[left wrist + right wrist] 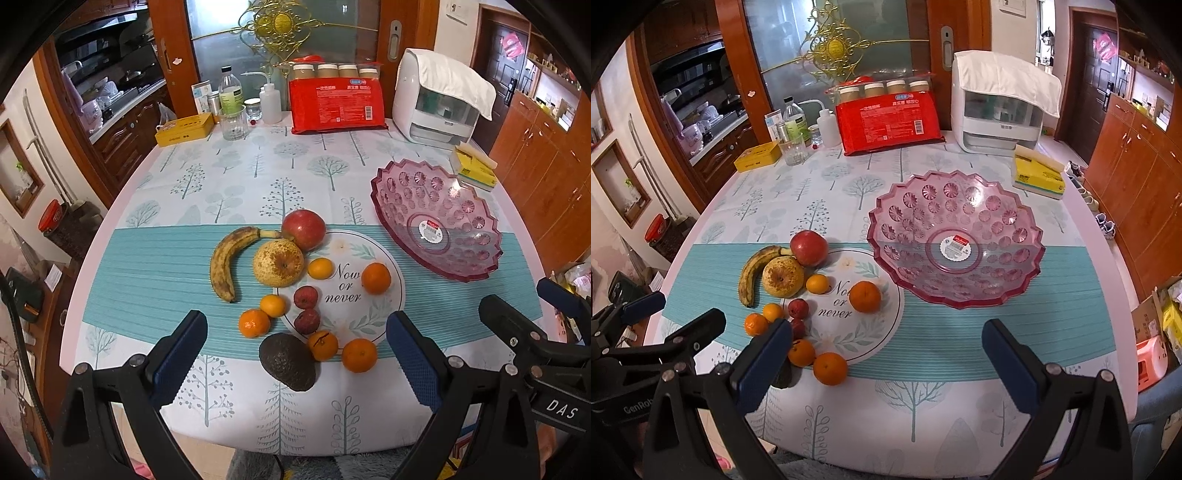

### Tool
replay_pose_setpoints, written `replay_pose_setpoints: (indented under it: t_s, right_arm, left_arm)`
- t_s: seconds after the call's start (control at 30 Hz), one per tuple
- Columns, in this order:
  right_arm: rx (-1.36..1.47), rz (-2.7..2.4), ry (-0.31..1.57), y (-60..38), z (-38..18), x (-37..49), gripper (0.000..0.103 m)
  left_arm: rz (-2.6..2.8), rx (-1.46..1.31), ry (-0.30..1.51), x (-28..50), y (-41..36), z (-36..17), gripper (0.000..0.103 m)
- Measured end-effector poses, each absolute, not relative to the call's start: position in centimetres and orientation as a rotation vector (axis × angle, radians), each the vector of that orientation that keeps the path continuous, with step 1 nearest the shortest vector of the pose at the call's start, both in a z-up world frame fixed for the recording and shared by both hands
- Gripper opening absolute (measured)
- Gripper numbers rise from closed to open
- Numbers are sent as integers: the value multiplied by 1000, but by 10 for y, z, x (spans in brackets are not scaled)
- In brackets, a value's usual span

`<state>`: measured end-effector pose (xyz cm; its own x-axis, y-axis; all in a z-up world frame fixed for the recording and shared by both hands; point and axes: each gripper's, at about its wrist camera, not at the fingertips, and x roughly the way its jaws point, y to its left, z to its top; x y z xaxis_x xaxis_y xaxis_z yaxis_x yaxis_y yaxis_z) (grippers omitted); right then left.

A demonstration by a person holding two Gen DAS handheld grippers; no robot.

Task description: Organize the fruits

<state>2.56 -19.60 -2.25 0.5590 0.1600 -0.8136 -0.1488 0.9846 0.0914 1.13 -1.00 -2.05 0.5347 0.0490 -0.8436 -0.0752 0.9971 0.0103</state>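
Observation:
Fruit lies loose on the placemat: a spotted banana (224, 265), a red apple (303, 229), a yellow pear (278, 262), a dark avocado (287, 361), two red lychees (306, 297) and several oranges (376, 277). An empty pink glass bowl (436, 218) stands to their right, centred in the right wrist view (956, 240). My left gripper (295, 339) hangs open just short of the avocado. My right gripper (886, 347) is open near the front edge, its left finger covering the avocado (783, 376). Both hold nothing.
At the table's back stand a red packet (334, 105), a white appliance under a cloth (437, 96), bottles and a glass (233, 122), and a yellow tin (184, 129). A yellow box (474, 166) sits behind the bowl. Wooden cabinets (1137, 177) line the right.

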Motion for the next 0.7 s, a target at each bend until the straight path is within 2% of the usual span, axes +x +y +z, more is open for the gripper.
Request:
replay_pose_setpoints:
  t_s: [0.43,0.7]
  right_arm:
    - [-7,240,974,-194,-29,21,103]
    - [-69,303,993,-177,-43,18,103]
  left_arm:
    - [114,-52,1037,2,-8,-28,97]
    - [138,-98,1106,6,9,-55,97]
